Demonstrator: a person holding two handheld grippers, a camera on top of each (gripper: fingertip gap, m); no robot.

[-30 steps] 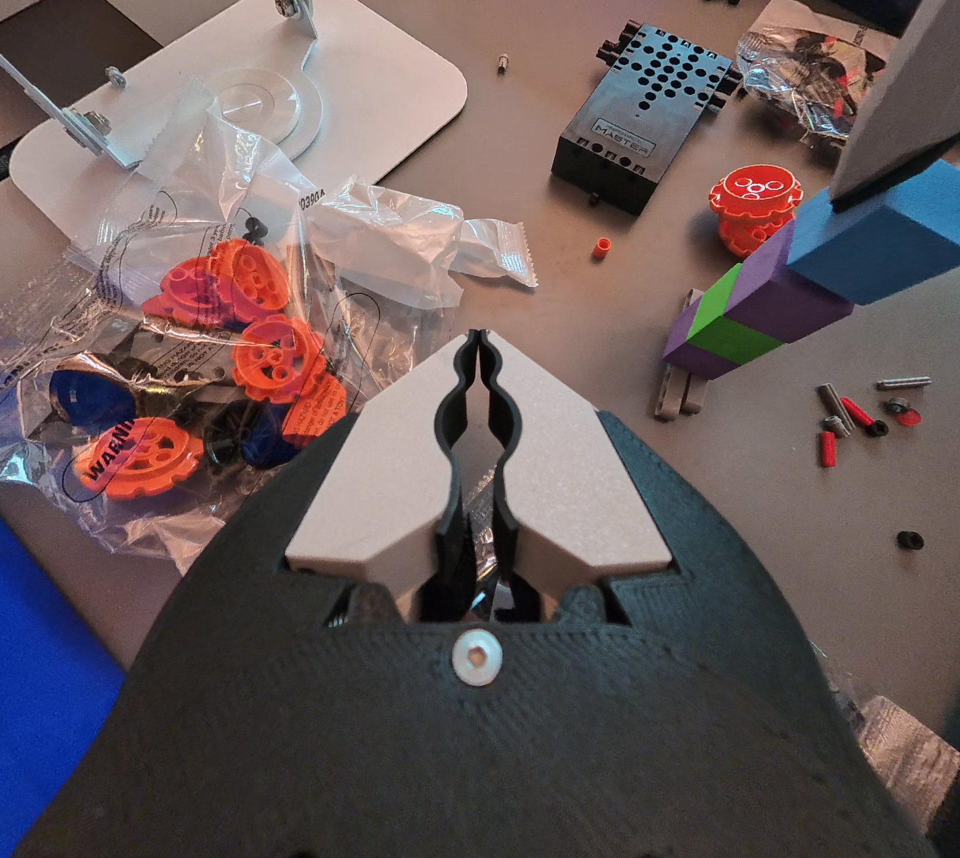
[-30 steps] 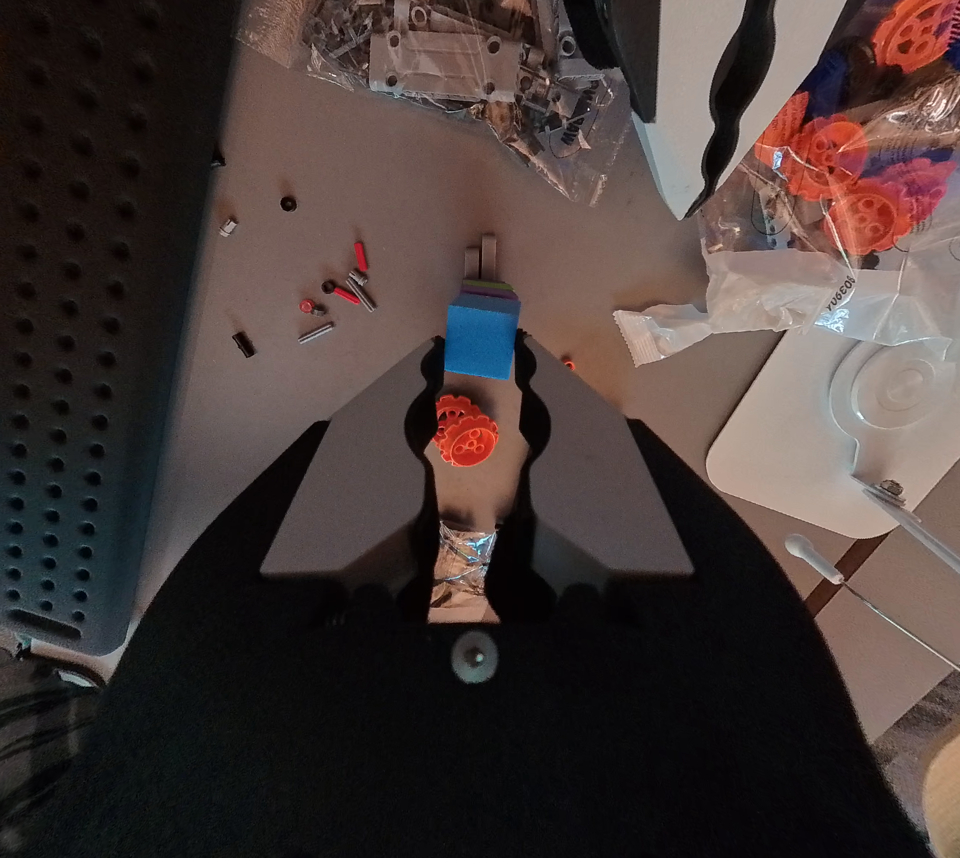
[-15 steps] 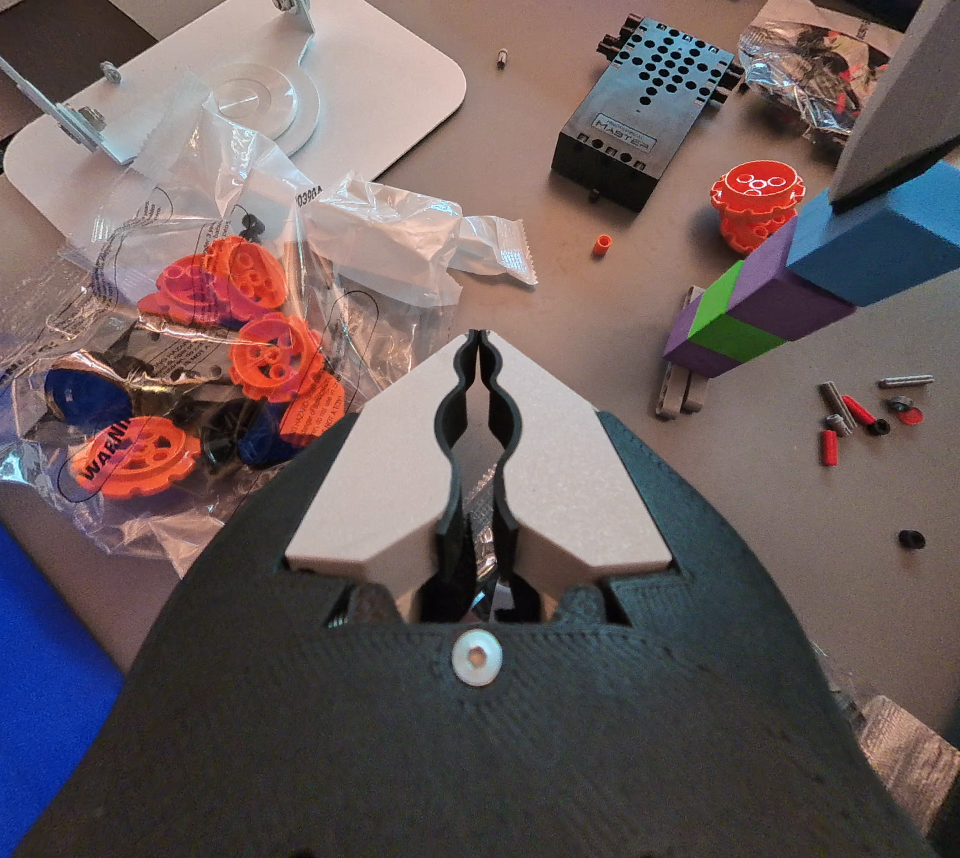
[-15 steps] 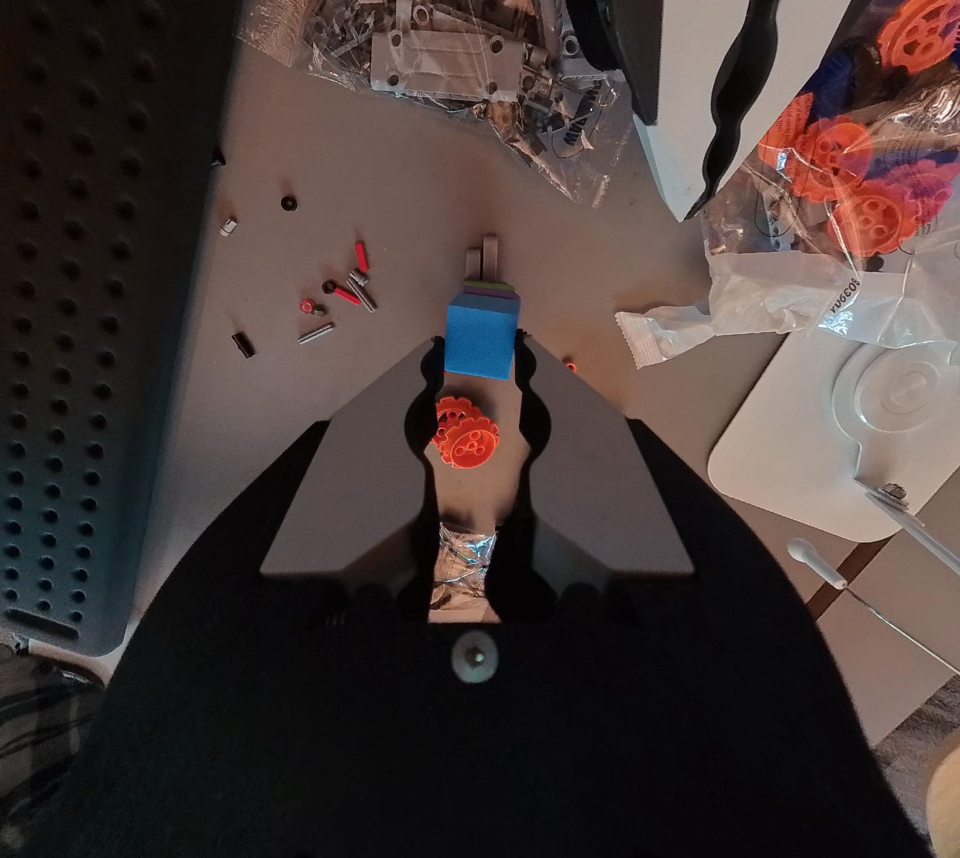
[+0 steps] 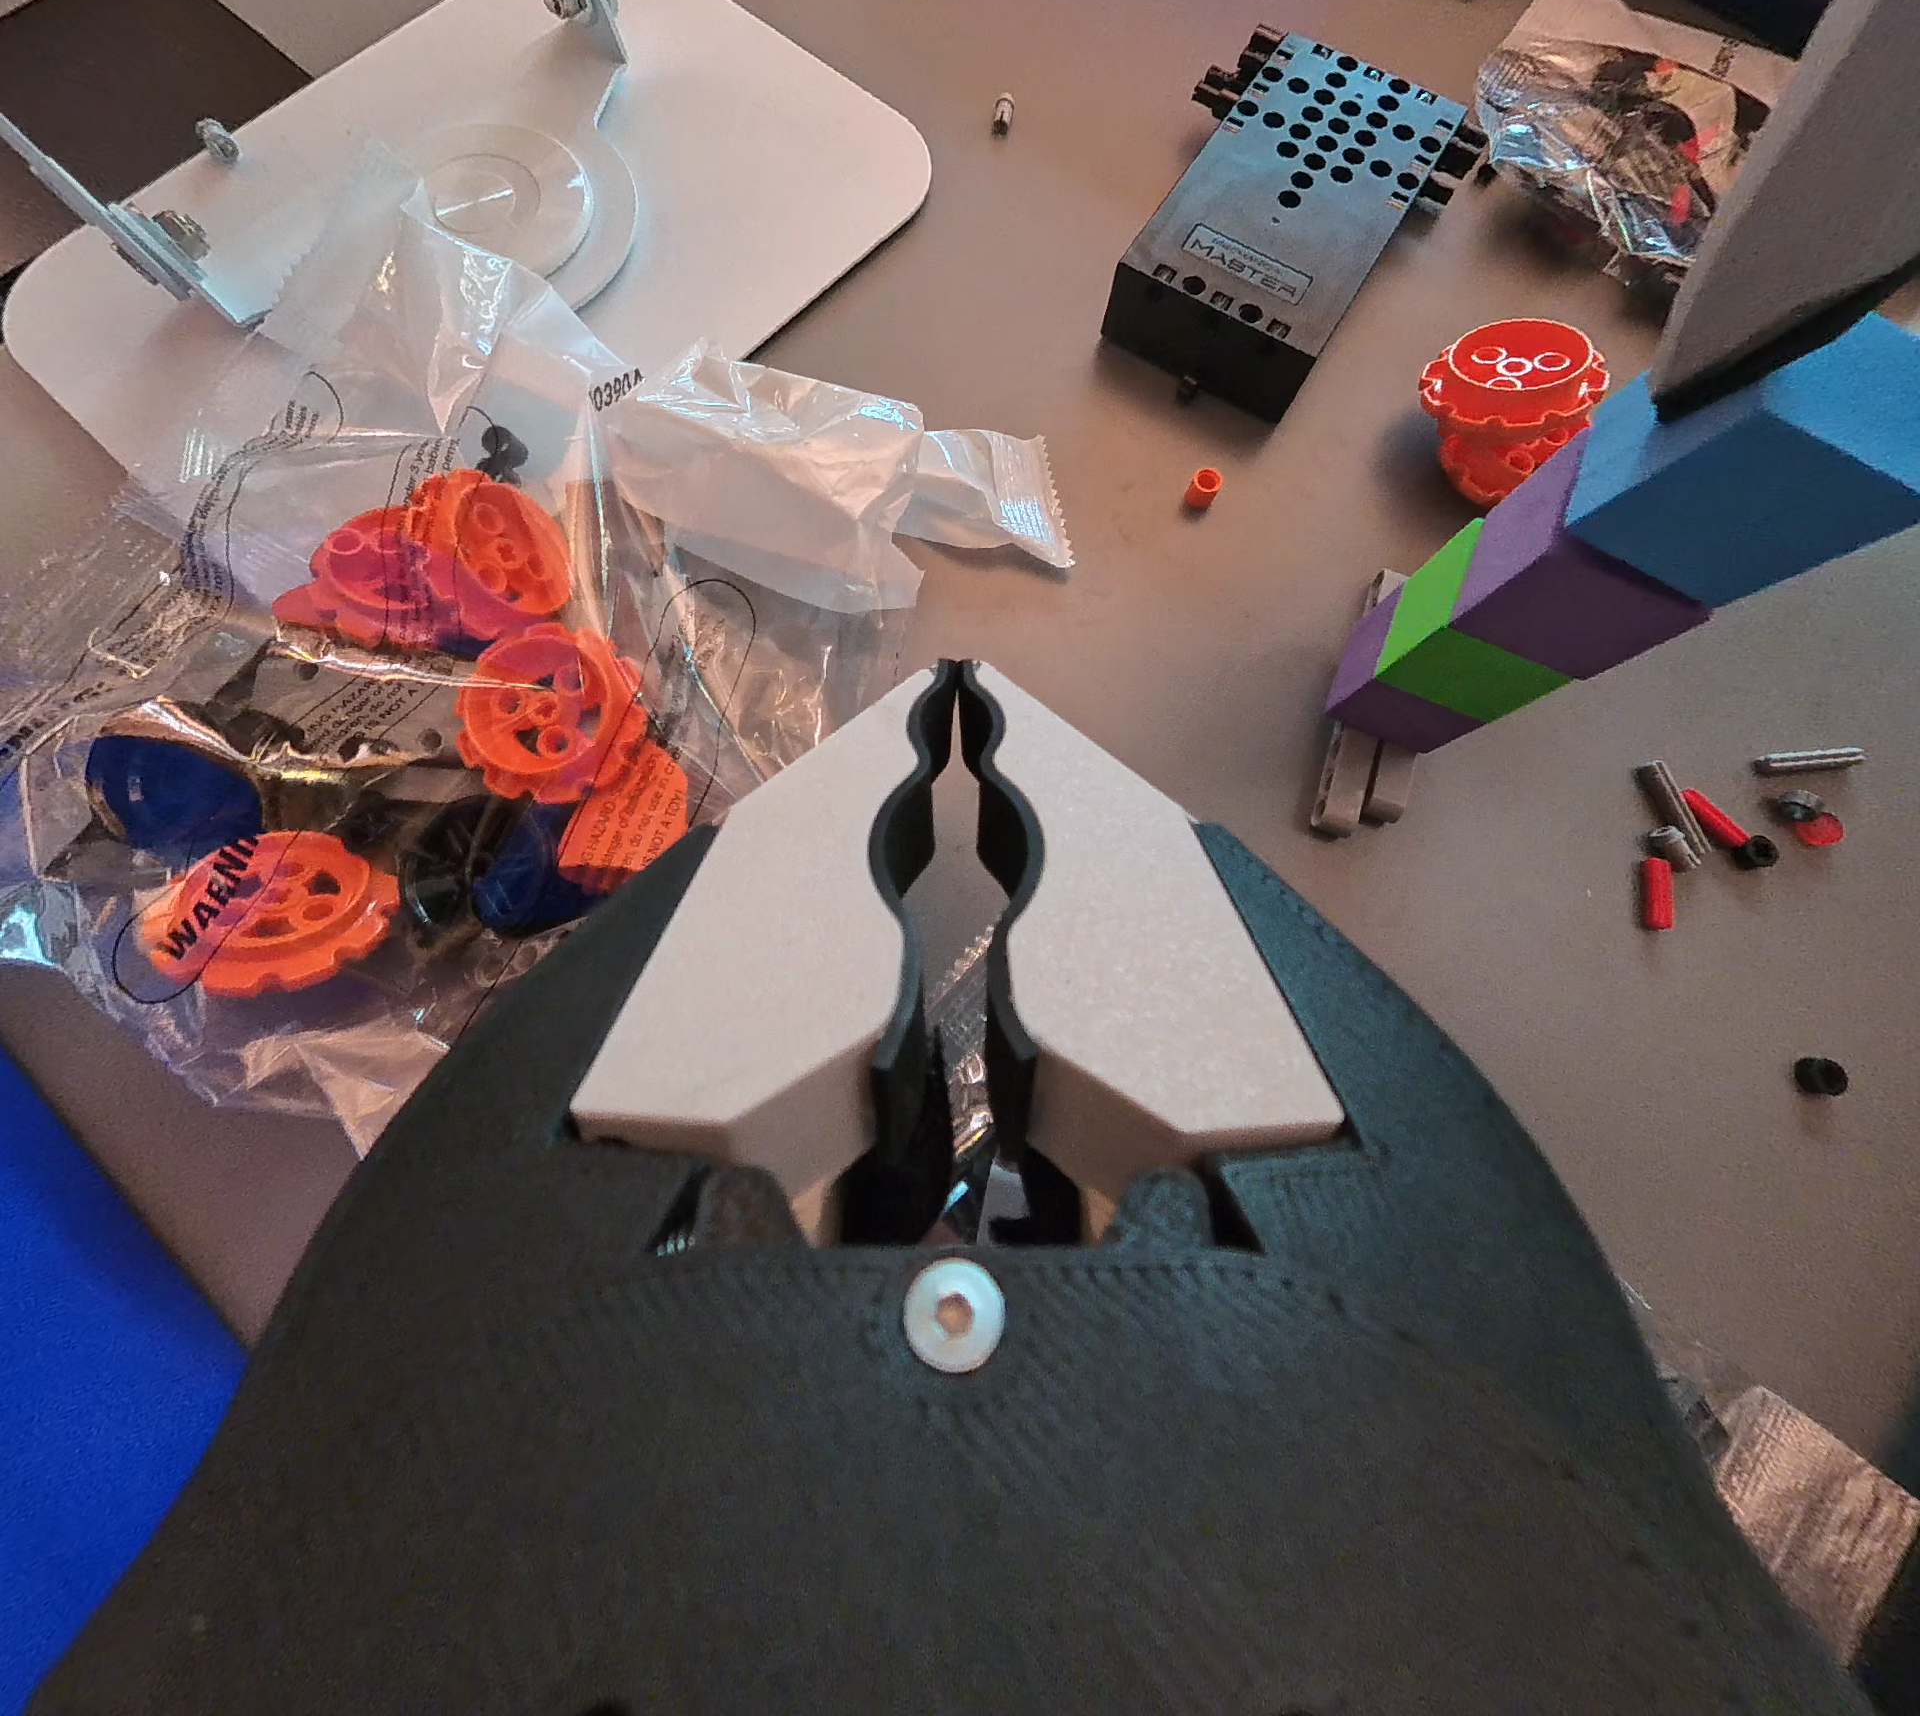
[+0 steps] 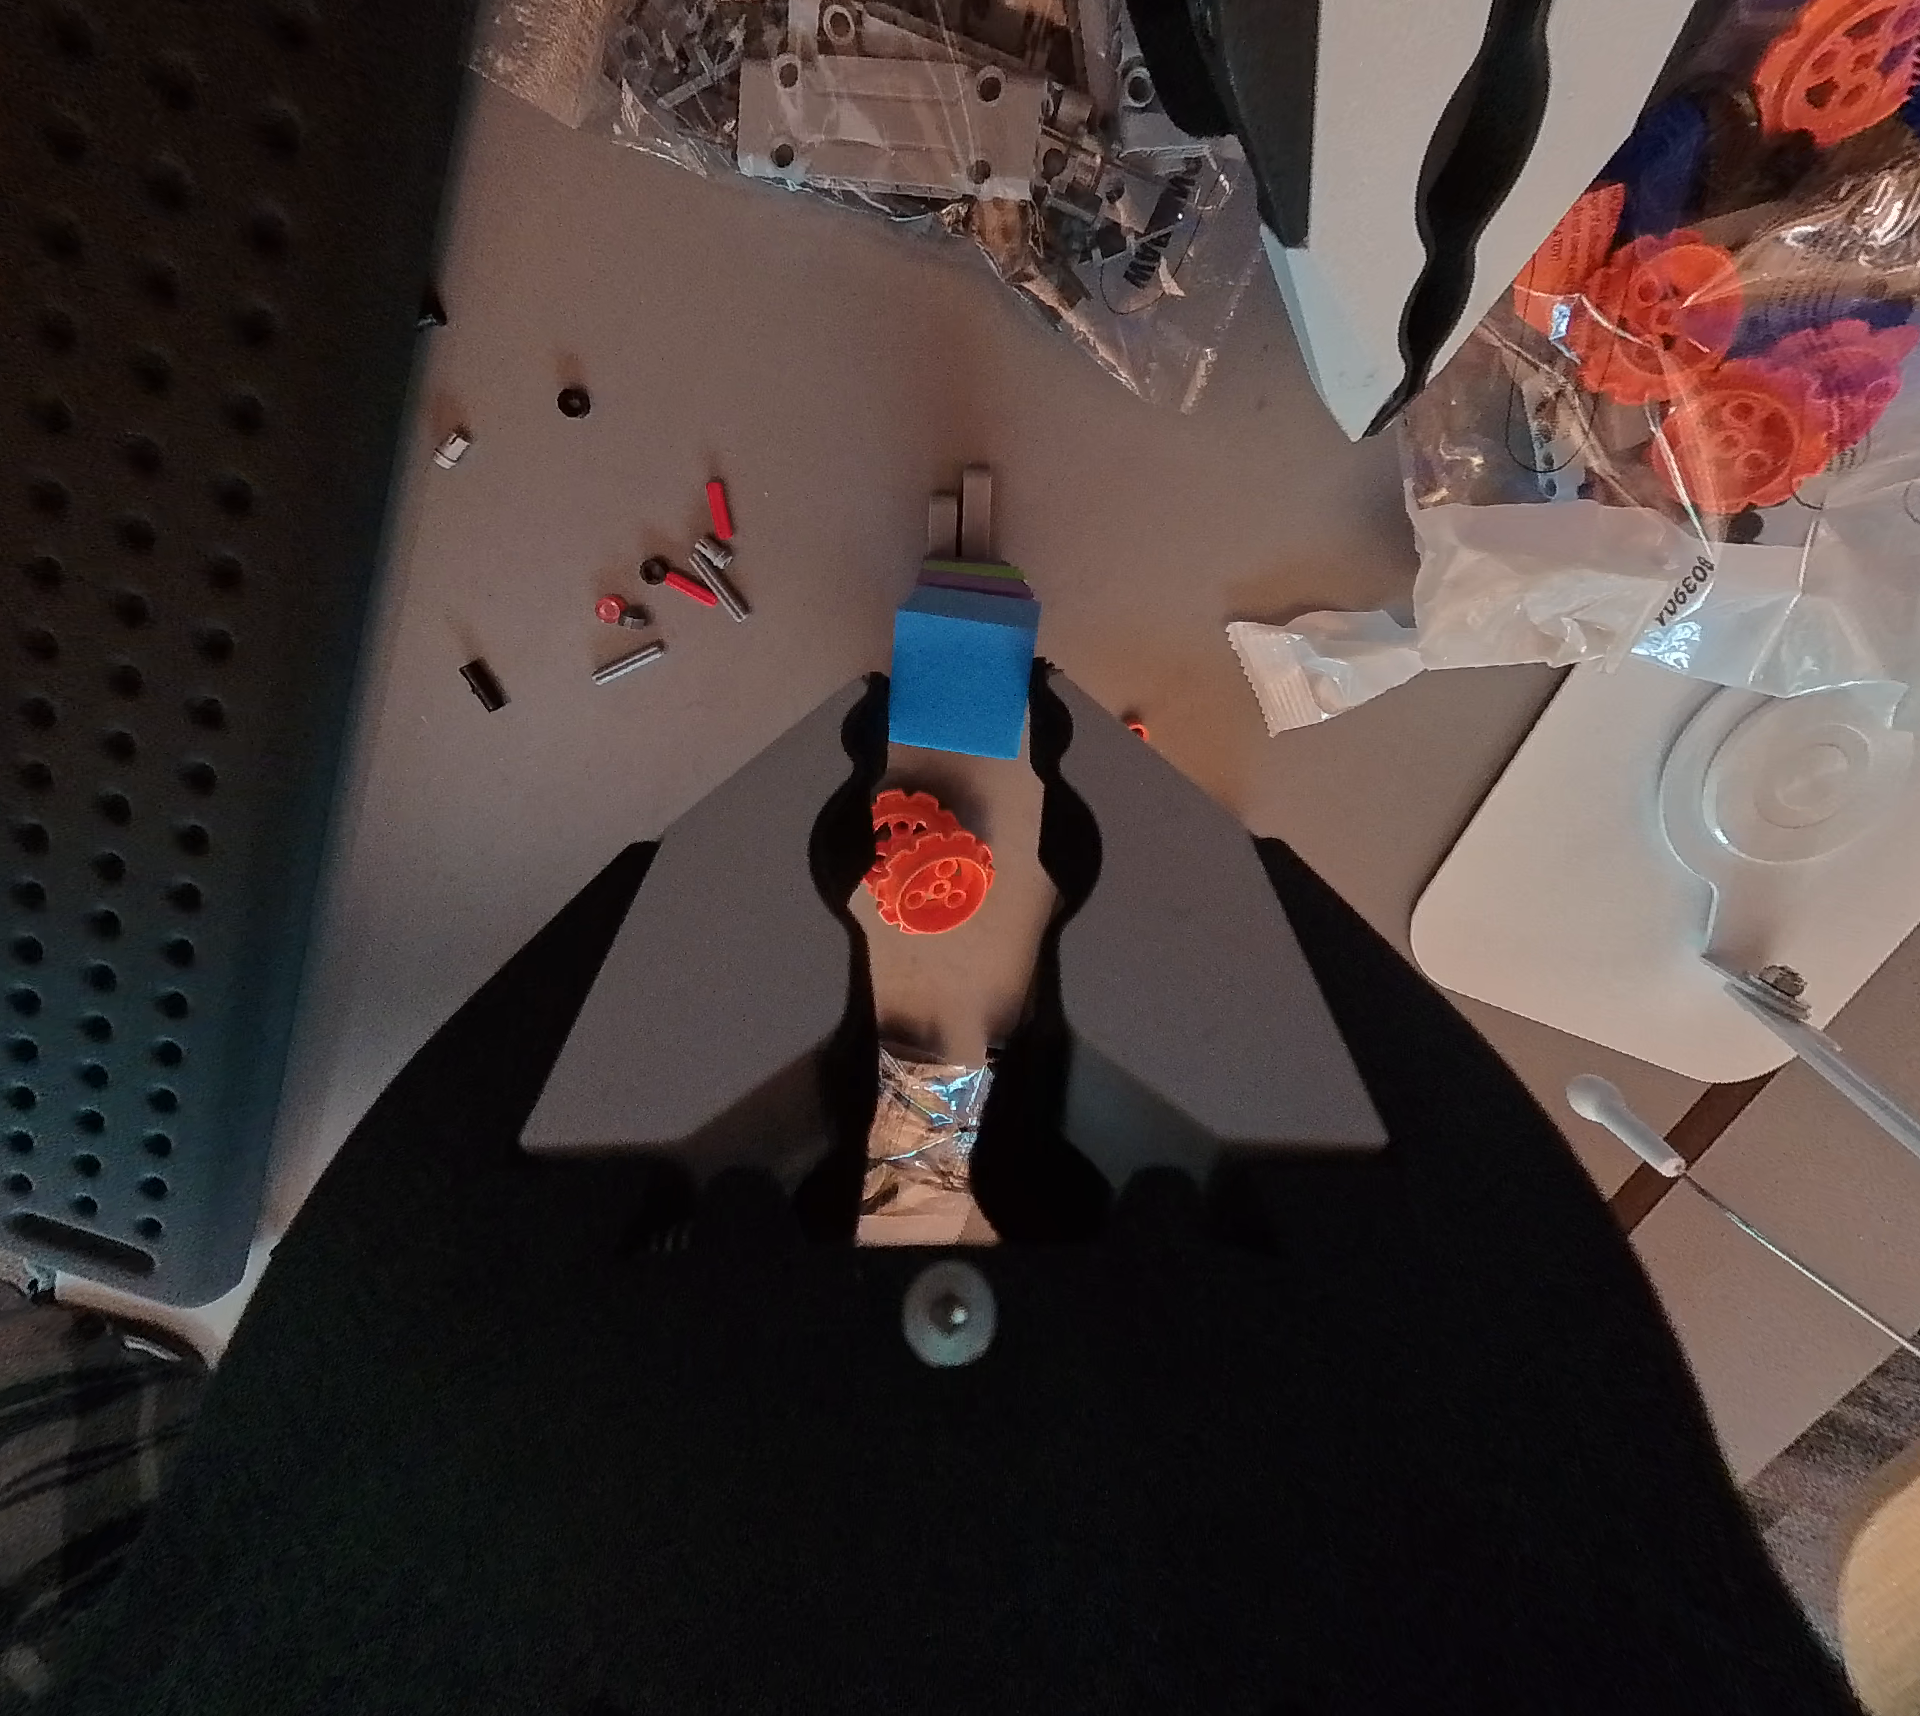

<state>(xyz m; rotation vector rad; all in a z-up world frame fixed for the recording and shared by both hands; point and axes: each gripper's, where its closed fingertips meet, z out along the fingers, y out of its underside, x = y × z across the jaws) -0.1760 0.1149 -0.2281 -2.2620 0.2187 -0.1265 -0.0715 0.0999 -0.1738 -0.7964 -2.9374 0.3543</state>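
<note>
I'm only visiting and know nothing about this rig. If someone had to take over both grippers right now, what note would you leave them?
Left gripper: shut, holding nothing, hovering beside the clear bag of orange gears.
Right gripper: shut on the blue block, top of a block stack of purple and green pieces standing on grey beams.
Nearby on the table: orange gear pair, black perforated box, small red and grey pins, bag of grey parts.
No goal was given, so done and left cannot be judged.
</note>
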